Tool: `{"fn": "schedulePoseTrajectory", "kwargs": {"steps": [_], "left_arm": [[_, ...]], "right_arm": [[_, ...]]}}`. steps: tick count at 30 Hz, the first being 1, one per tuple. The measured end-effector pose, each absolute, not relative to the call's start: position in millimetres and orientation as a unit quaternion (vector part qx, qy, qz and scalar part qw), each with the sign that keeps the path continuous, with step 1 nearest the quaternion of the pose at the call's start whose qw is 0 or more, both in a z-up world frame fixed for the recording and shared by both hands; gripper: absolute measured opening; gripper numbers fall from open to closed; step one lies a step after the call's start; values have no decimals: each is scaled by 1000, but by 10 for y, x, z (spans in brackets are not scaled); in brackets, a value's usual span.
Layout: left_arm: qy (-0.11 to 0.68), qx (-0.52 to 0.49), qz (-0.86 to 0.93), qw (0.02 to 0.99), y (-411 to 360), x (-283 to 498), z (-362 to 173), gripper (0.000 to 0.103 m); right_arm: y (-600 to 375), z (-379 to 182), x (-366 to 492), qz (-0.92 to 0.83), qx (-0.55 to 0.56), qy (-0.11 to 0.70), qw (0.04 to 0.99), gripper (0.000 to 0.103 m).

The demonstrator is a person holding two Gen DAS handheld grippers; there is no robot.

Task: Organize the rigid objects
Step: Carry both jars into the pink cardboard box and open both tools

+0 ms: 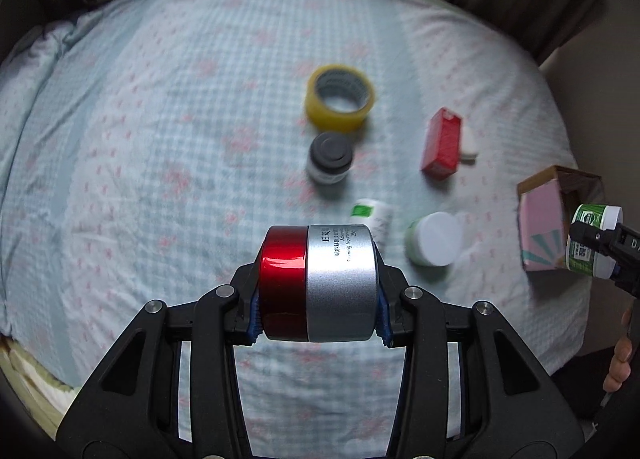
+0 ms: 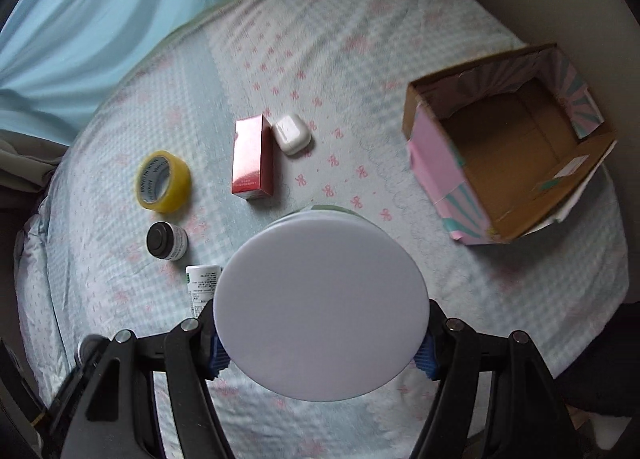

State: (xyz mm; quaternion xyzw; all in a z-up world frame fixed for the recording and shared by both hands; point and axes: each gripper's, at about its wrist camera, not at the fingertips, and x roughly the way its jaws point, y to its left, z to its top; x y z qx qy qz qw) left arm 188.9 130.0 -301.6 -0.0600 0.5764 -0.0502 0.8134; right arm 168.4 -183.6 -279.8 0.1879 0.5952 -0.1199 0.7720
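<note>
My left gripper point(image 1: 320, 325) is shut on a red and silver jar point(image 1: 320, 275), held sideways above the bed. My right gripper point(image 2: 322, 355) is shut on a green jar with a white lid point(image 2: 320, 299); the lid faces the camera and hides the bed below it. In the left wrist view that right gripper point(image 1: 588, 237) and its green jar point(image 1: 596, 241) hang beside the open pink cardboard box point(image 1: 544, 219). From the right wrist, the box point(image 2: 436, 163) lies up and to the right, its inside bare.
On the checked bedsheet point(image 1: 160, 139) lie a yellow tape roll point(image 1: 340, 99), a black-lidded jar point(image 1: 330, 157), a red carton point(image 1: 442, 145), a white earbud case point(image 2: 291, 134), a white bottle point(image 1: 374, 215) and a second green jar point(image 1: 434, 239). A person's hand point(image 1: 620, 363) shows at the right edge.
</note>
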Motion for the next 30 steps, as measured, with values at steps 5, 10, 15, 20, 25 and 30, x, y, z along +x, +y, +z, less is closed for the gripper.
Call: {"fn": "schedulePoseTrajectory", "kwargs": {"steps": [5, 10, 15, 20, 25, 30], "left_arm": [[558, -47, -74, 825, 886, 1830, -2698, 38], [543, -37, -97, 833, 251, 1777, -2402, 38], [529, -34, -103, 842, -515, 1759, -2150, 38], [534, -40, -115, 837, -1384, 1860, -2085, 38], [548, -34, -137, 824, -2179, 1989, -2223, 38], [571, -6, -158, 806, -2826, 2145, -2490, 38]], "right_arm": [[-2135, -2464, 1540, -109, 170, 579, 790, 66], [-2633, -2221, 1422, -95, 145, 569, 804, 66], [-3347, -2088, 1425, -76, 112, 570, 811, 66], [-3998, -2146, 1542, -61, 79, 584, 806, 66], [-4604, -2426, 1645, -50, 56, 615, 785, 66], [-4981, -2773, 1741, -38, 46, 634, 771, 66]]}}
